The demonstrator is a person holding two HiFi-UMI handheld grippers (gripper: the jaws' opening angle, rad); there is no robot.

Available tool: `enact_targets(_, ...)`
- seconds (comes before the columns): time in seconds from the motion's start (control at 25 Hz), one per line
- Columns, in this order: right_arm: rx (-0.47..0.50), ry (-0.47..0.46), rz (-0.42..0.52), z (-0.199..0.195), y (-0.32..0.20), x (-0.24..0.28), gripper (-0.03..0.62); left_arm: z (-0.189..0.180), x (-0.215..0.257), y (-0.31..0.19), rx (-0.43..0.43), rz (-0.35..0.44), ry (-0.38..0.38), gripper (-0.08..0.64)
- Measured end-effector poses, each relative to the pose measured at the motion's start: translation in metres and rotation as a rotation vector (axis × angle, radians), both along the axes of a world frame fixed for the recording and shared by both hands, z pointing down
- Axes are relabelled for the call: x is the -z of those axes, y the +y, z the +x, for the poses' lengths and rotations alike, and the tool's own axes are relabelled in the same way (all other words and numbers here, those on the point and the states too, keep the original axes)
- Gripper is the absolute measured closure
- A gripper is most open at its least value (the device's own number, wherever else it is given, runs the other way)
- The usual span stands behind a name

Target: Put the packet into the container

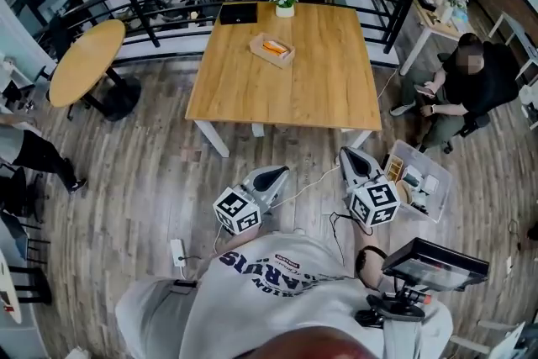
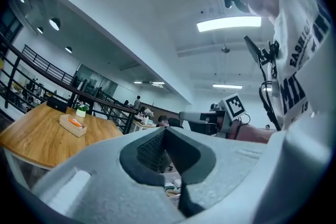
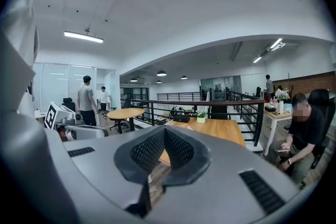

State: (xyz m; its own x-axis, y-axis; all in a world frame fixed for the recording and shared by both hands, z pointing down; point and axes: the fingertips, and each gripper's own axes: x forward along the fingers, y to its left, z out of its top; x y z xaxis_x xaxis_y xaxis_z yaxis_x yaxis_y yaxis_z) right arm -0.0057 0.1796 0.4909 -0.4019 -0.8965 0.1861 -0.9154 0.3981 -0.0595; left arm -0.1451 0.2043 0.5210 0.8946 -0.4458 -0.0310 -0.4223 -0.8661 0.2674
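The packet (image 1: pixel 274 47), if the orange thing is it, lies inside the container (image 1: pixel 286 59) toward the far side of the square table (image 1: pixel 319 88). By that reading the job looks done, though you cannot be sure from here. Your left gripper (image 1: pixel 281 171) and right gripper (image 1: pixel 345 154) are both clenched on nothing, held near your body and well apart from the table. To the far left stands a round table (image 1: pixel 84 59); to the right a seated person (image 1: pixel 471 88). A clear bin (image 1: pixel 440 193) sits on the floor just beside your right gripper. A black laptop (image 1: pixel 239 13) and a plant pot (image 1: pixel 286 6) sit beyond the container, not blocking it.
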Motion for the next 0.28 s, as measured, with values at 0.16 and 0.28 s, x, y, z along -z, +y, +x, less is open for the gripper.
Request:
enact_targets(0.16, 0.015, 0.010, 0.001, -0.012, 0.004, 0.006, 0.584, -0.015, -0.002, -0.003, 0.013, 0.000, -0.012, 0.557)
enact_targets(0.28, 0.011, 0.014, 0.002, -0.014, 0.006, 0.011, 0.584, -0.018, -0.001, -0.008, 0.011, 0.008, -0.022, 0.557)
